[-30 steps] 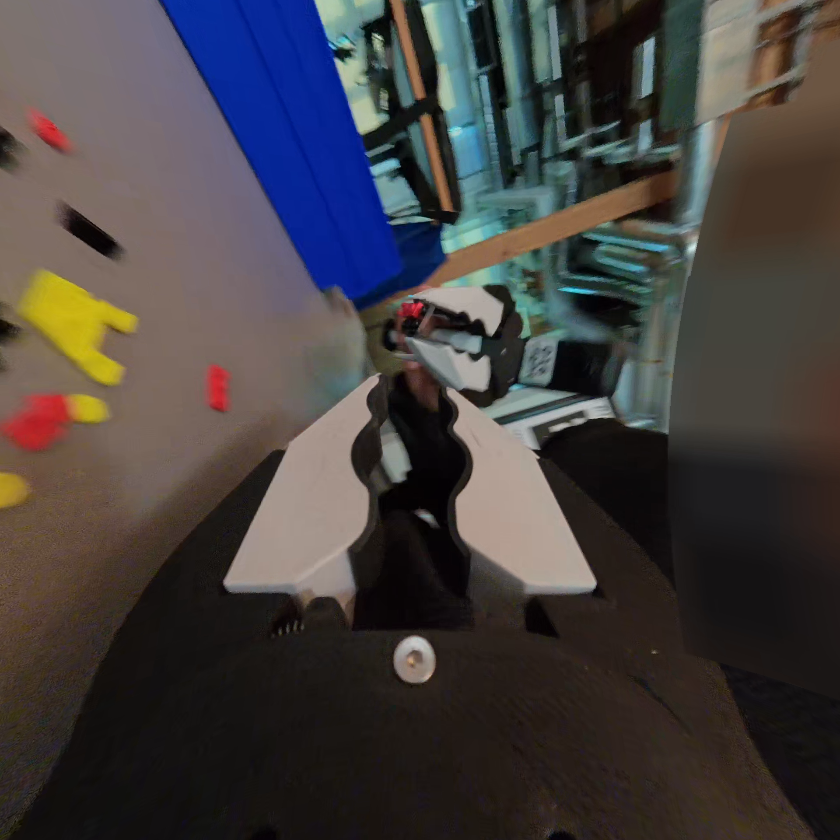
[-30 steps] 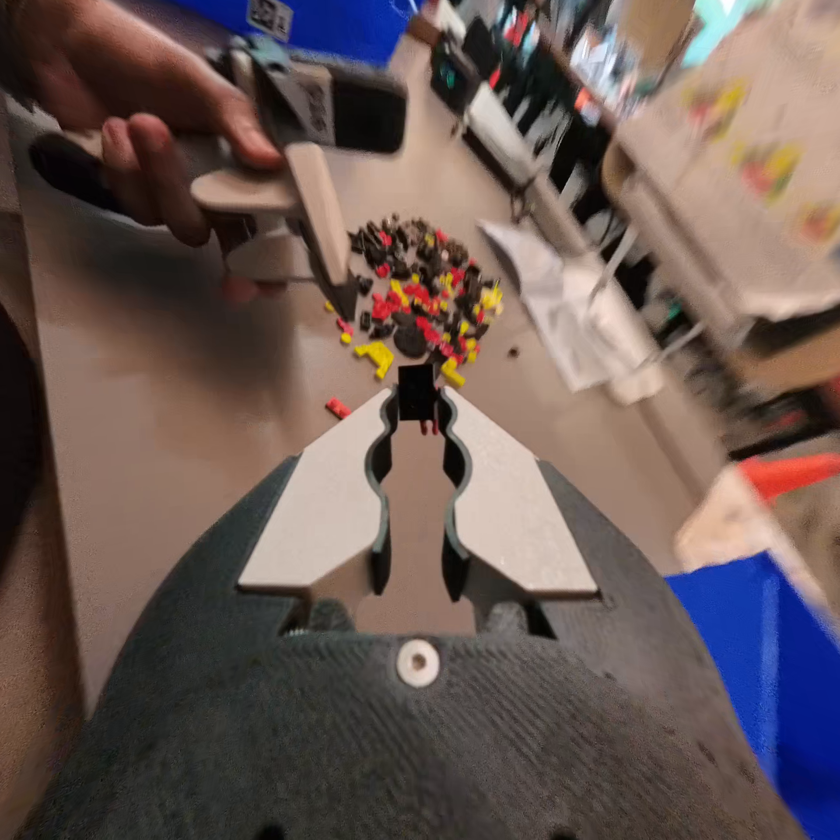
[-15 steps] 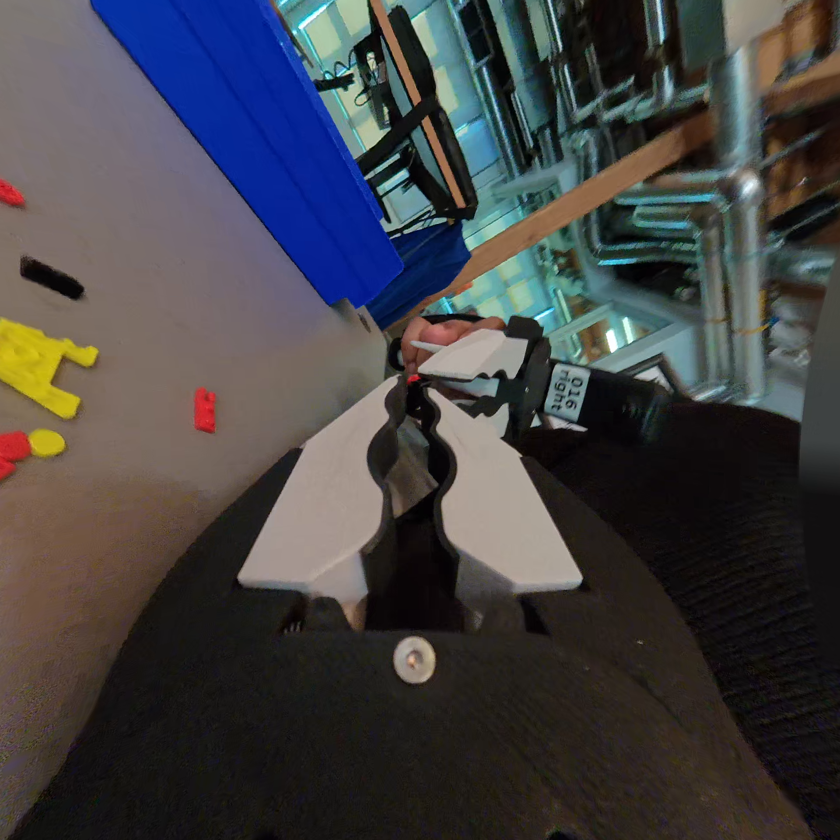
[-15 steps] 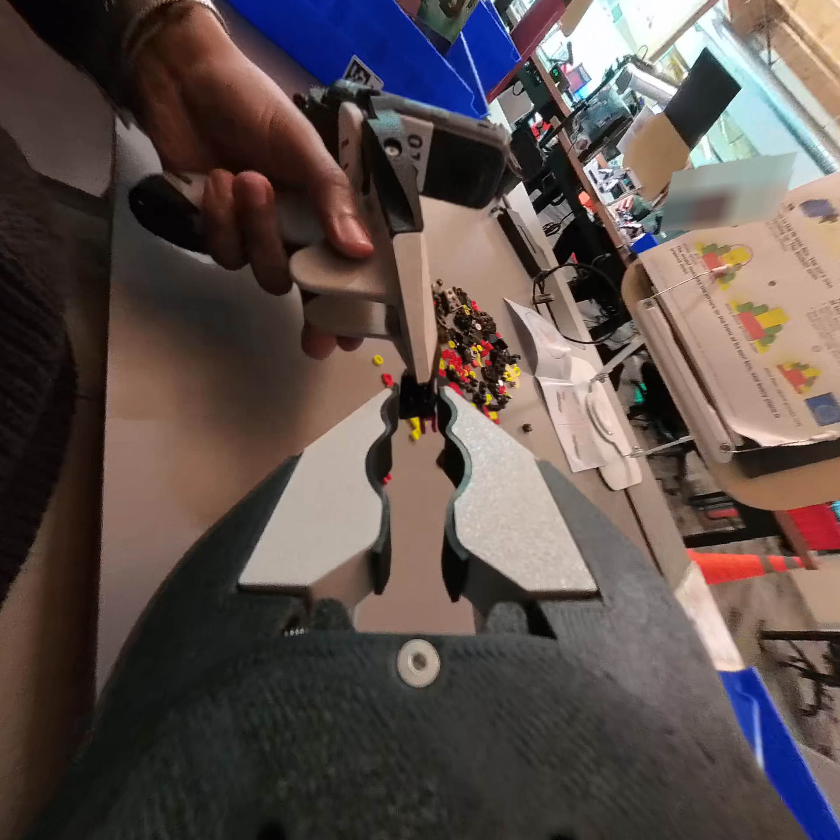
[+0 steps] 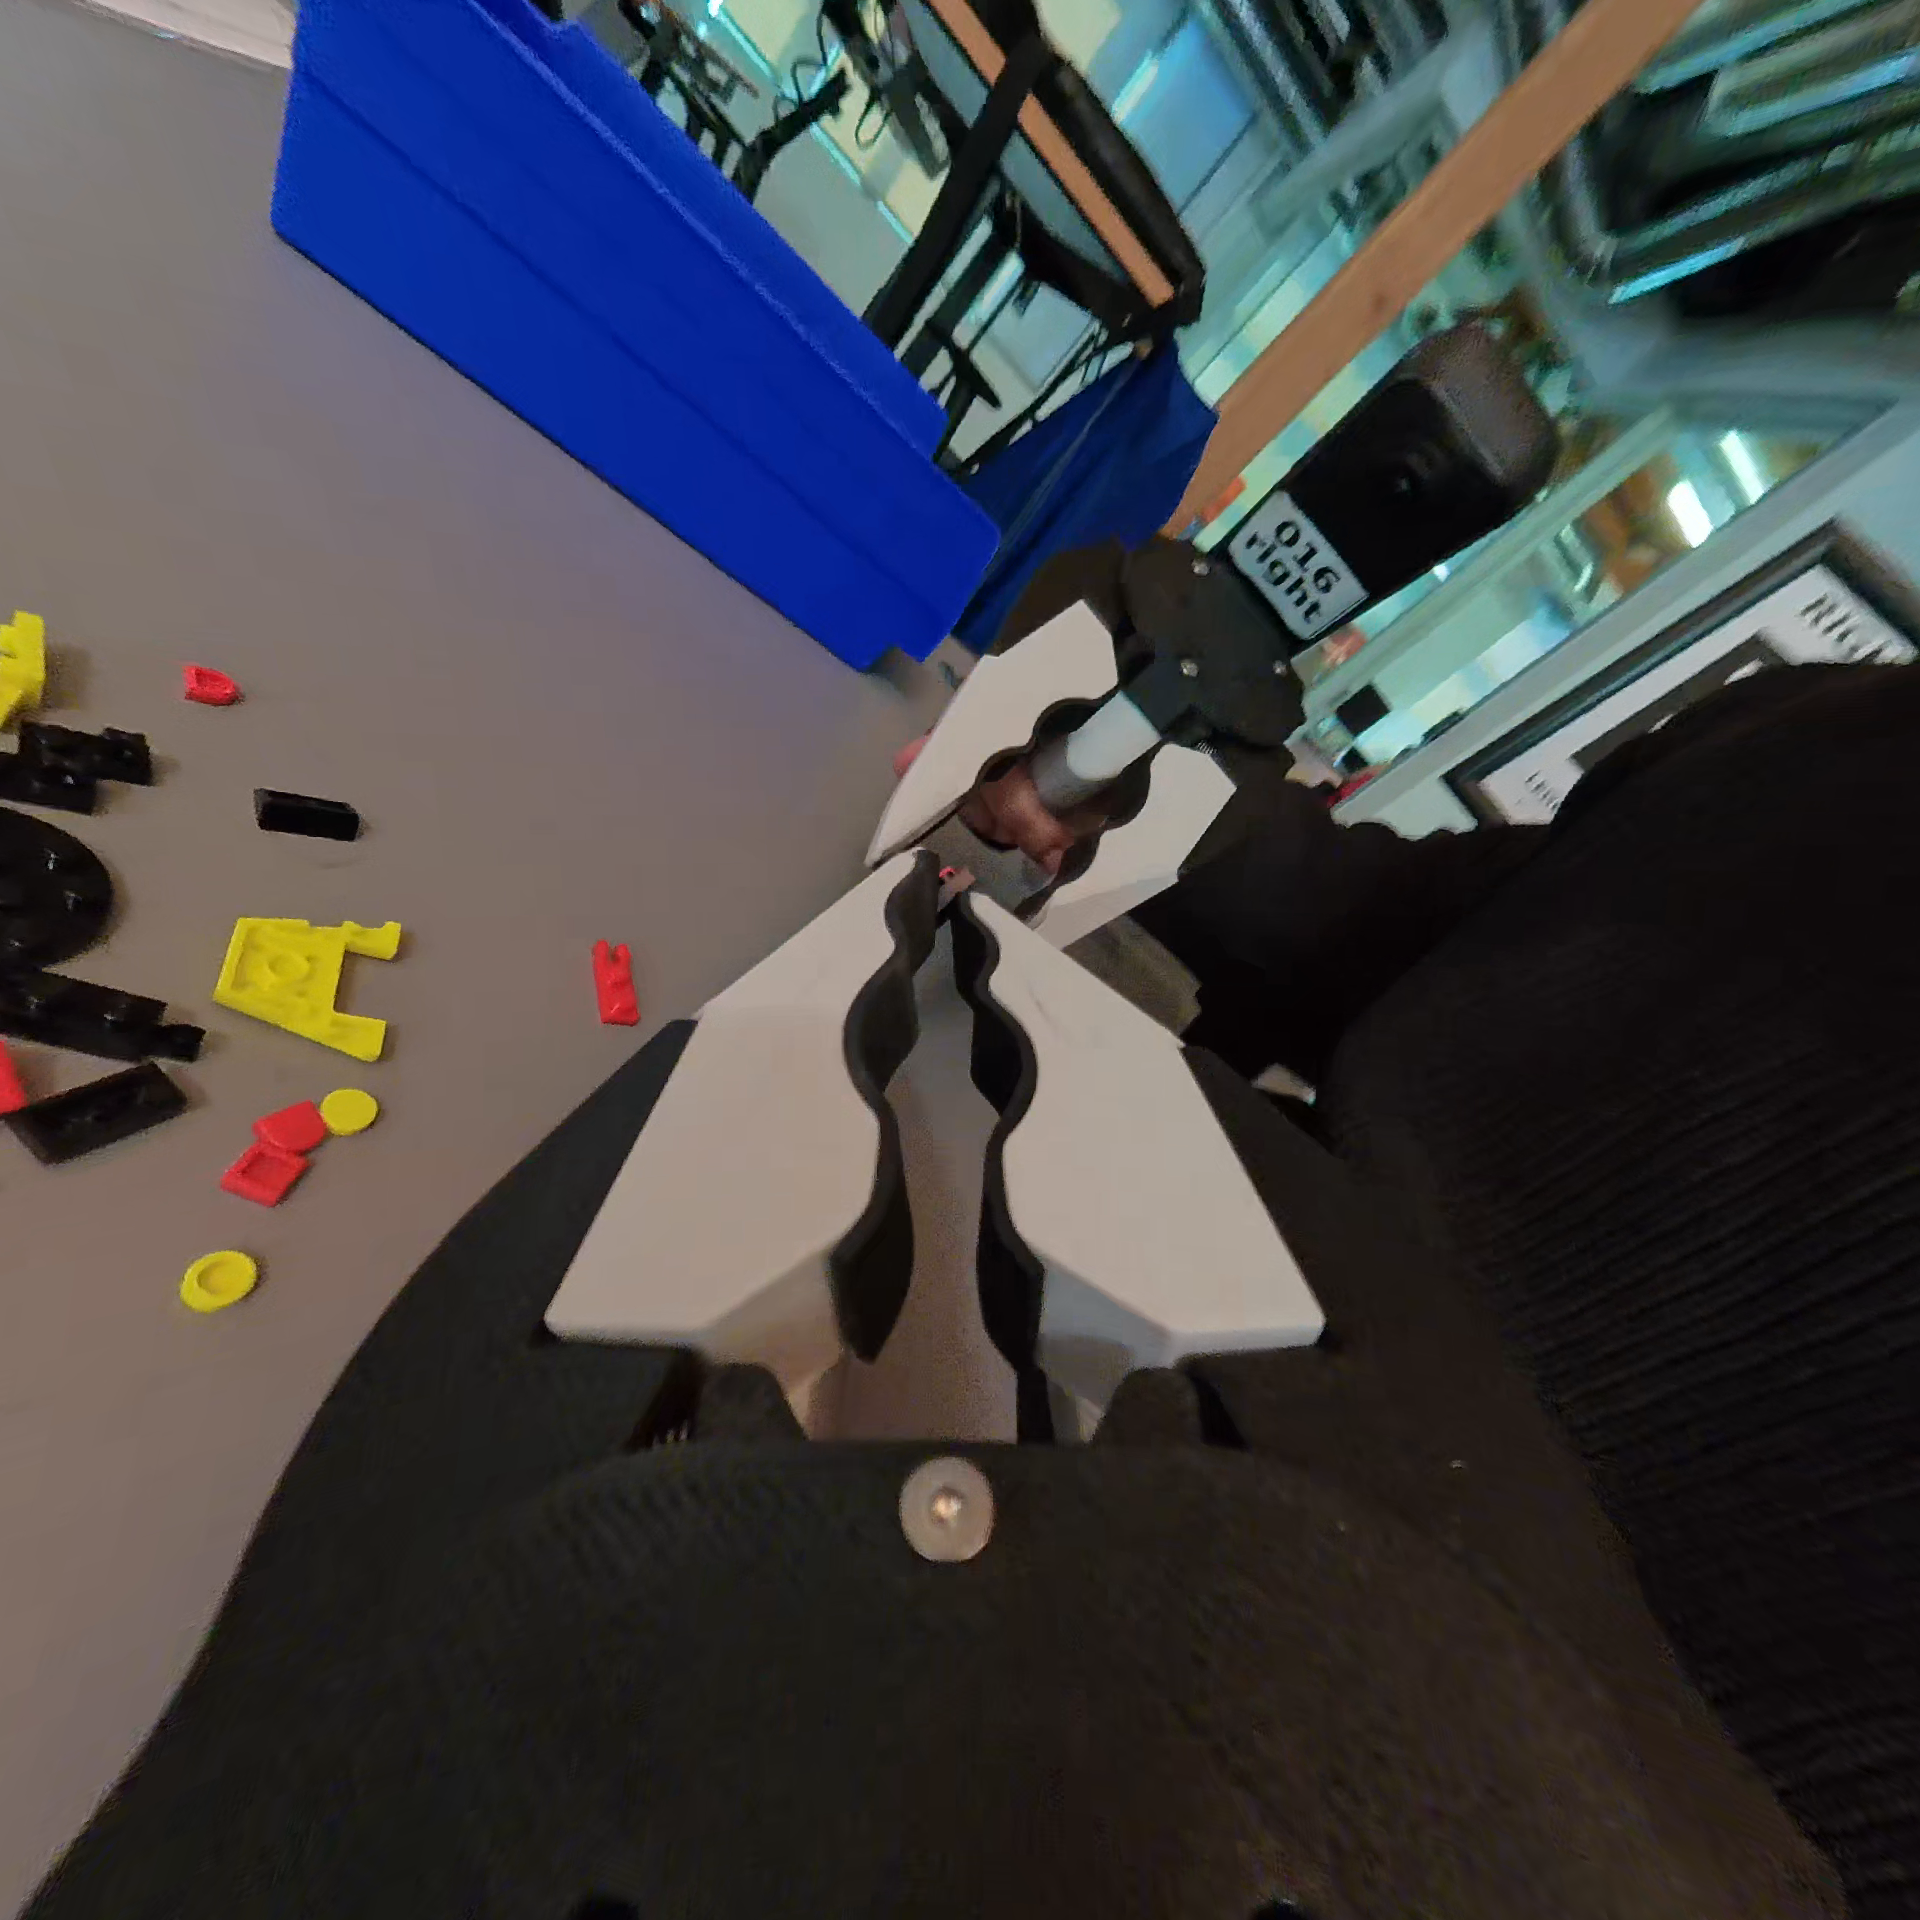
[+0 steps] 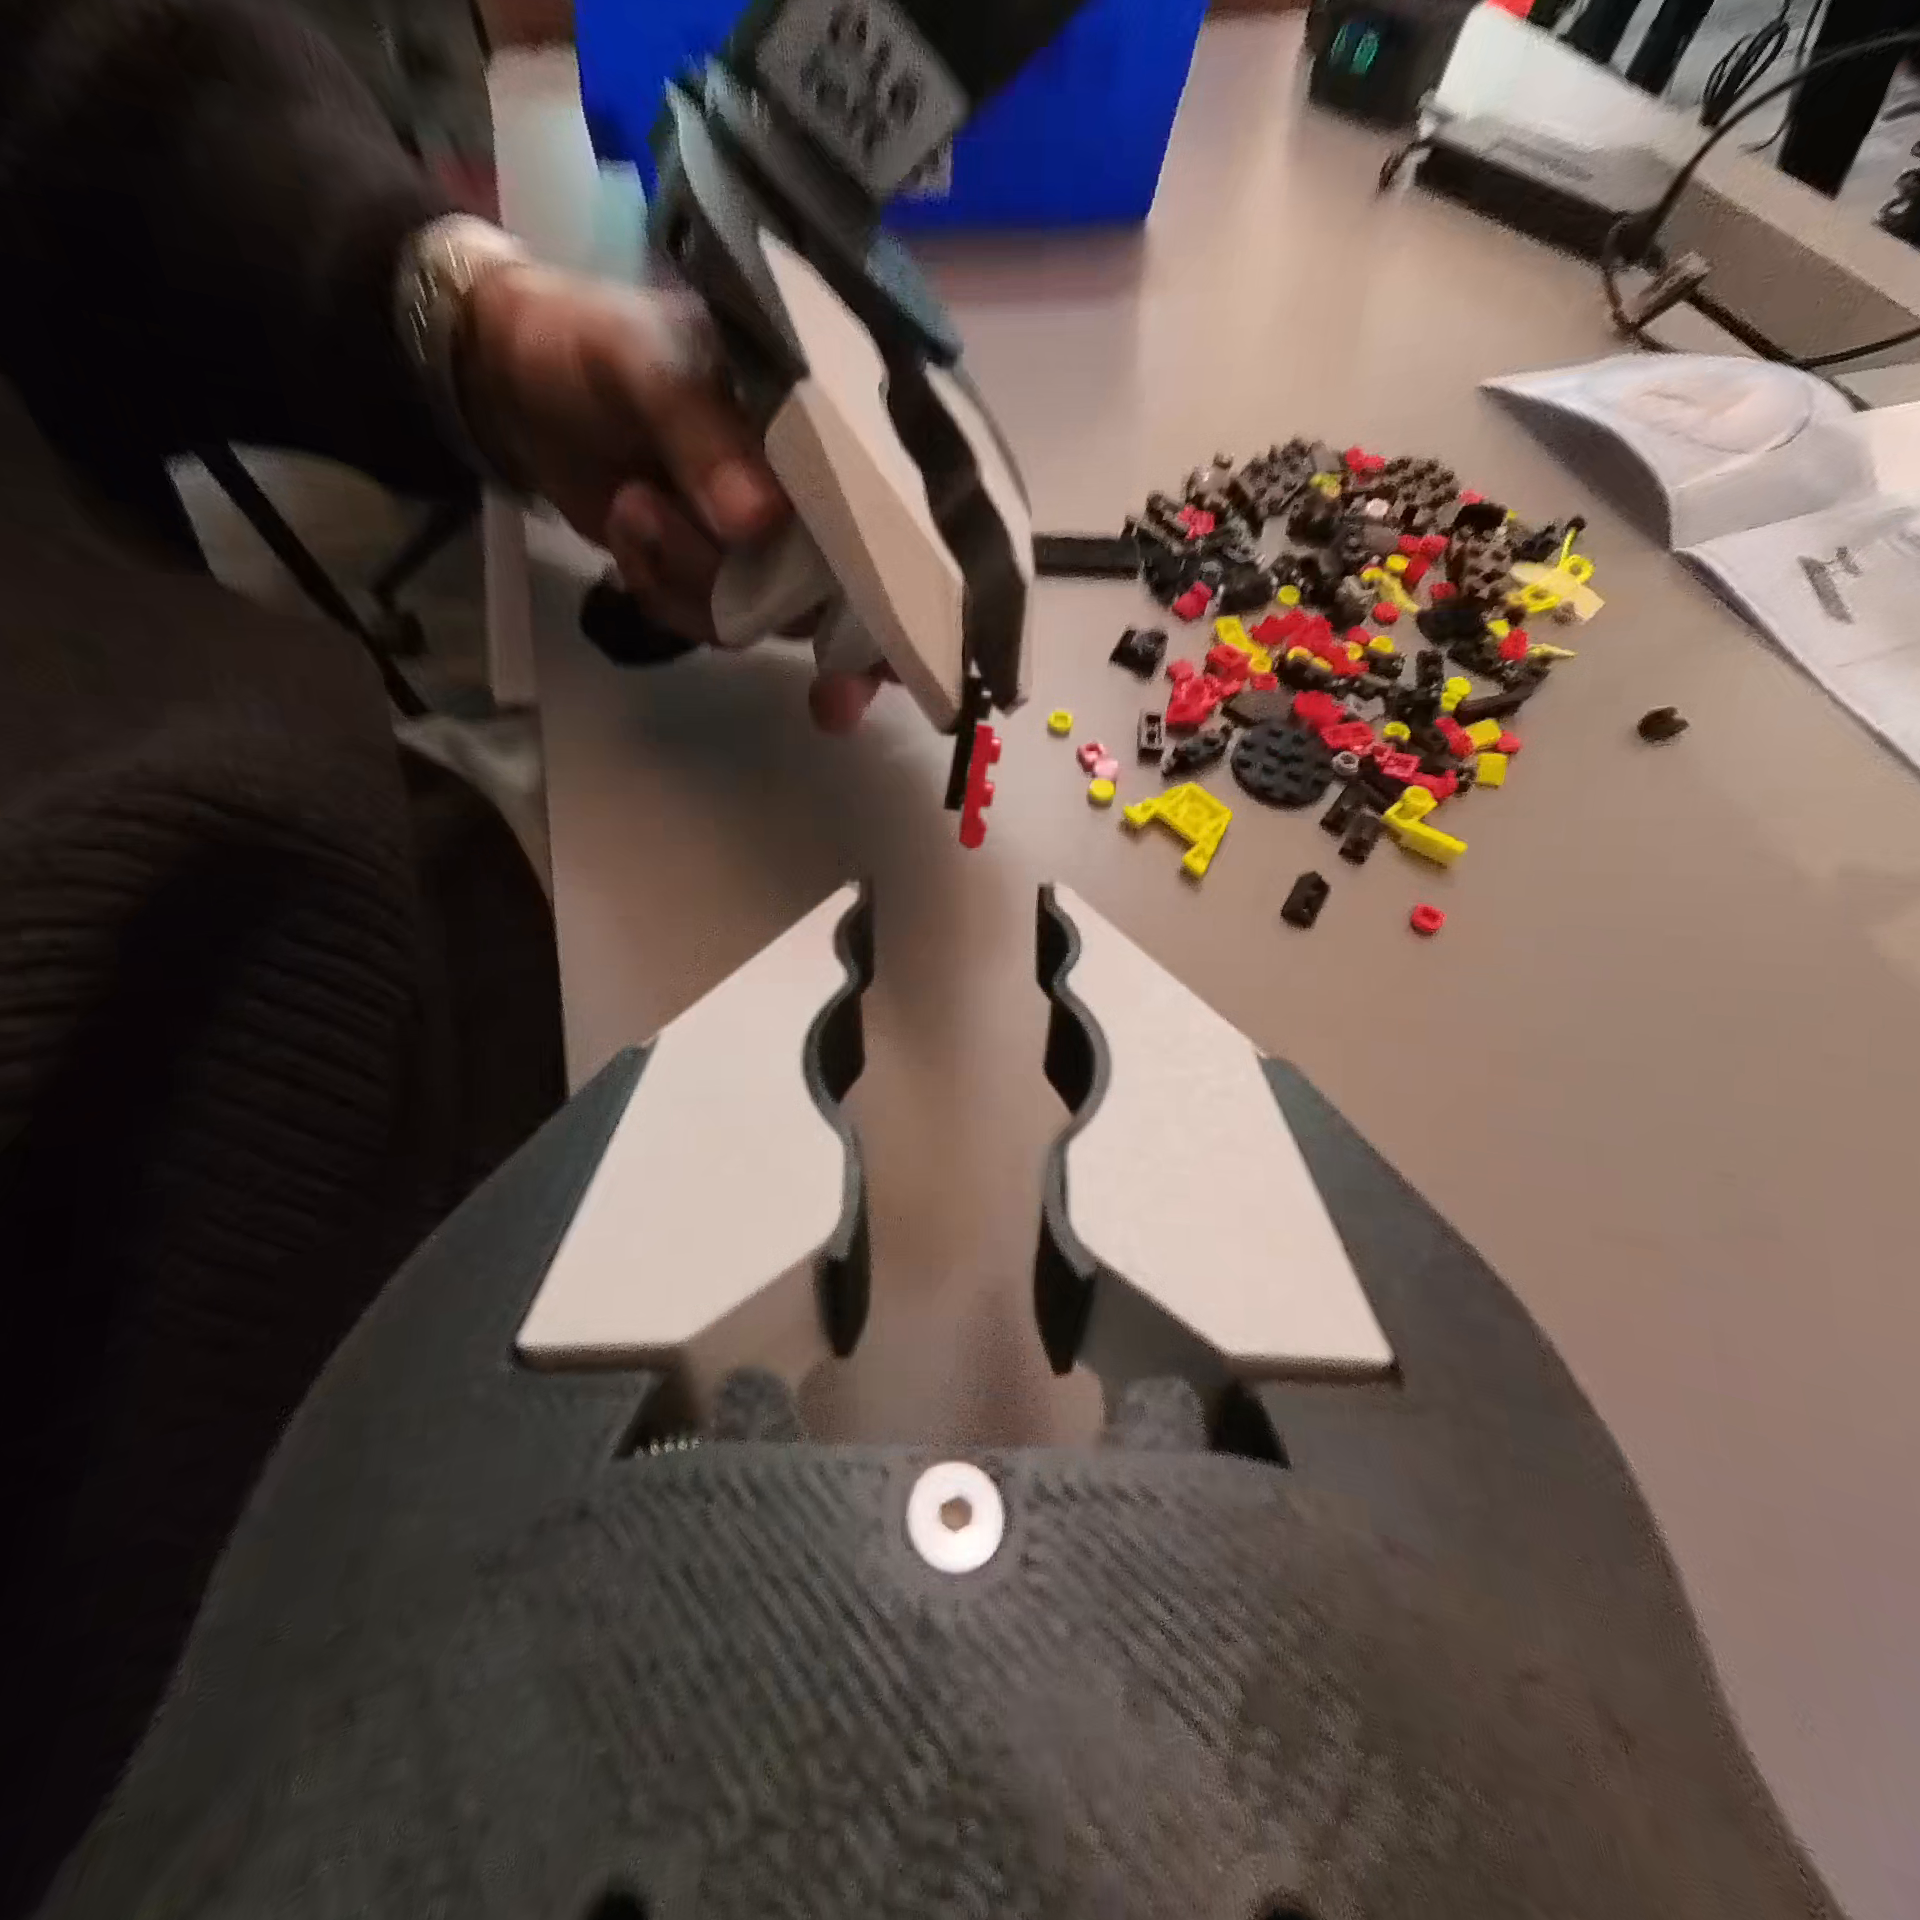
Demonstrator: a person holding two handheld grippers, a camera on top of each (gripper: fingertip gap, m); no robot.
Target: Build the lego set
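My left gripper [image 5: 940, 883] is shut on a small black and red lego assembly [image 6: 977, 774]; only a red speck of it shows at the tips in the left wrist view. In the right wrist view a hand holds the left gripper [image 6: 982, 696] up over the table, with the assembly hanging from its tips. My right gripper [image 6: 951, 904] is open and empty, just below and in front of that assembly. Its pale fingers [image 5: 997, 727] face my left gripper's tips. The pile of black, red and yellow lego pieces [image 6: 1340, 644] lies on the grey table [image 6: 1558, 1039].
A blue bin [image 5: 623, 260] stands at the table's far side, also in the right wrist view [image 6: 1039, 125]. An open instruction booklet [image 6: 1766, 499] lies right of the pile. Loose pieces near it include a yellow wedge plate [image 5: 301, 982] and a red clip [image 5: 615, 982]. A dark sleeve [image 6: 208, 831] fills the left. Left and right tips are no more than a few centimetres apart.
My right gripper has opened, let go of the black and red assembly and drawn back. My left gripper closed on that assembly and now holds it alone.
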